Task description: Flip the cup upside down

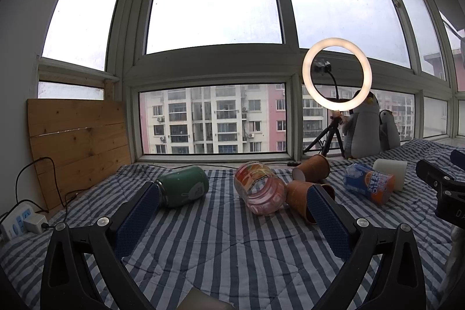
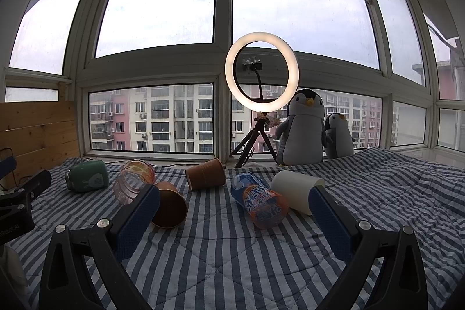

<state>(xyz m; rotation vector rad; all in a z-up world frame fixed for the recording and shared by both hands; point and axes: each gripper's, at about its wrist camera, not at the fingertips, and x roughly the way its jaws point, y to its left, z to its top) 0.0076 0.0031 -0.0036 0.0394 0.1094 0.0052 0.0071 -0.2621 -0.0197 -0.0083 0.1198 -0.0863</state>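
Six containers lie on their sides on the blue-striped bed quilt [image 2: 232, 252], among them a brown paper cup [image 2: 170, 205] and a white paper cup [image 2: 296, 191]. Left tool [image 1: 229, 215] and right tool [image 2: 232, 215] hover spread, empty. Nothing flipped yet.

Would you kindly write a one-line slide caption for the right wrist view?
Open right gripper above a striped quilt strewn with toppled cups, facing a lit ring light.

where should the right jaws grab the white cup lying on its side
Take the white cup across its round wall near the middle, coming from above with the right gripper. It lies on its side on the striped quilt, with the printed bottle close on its left.
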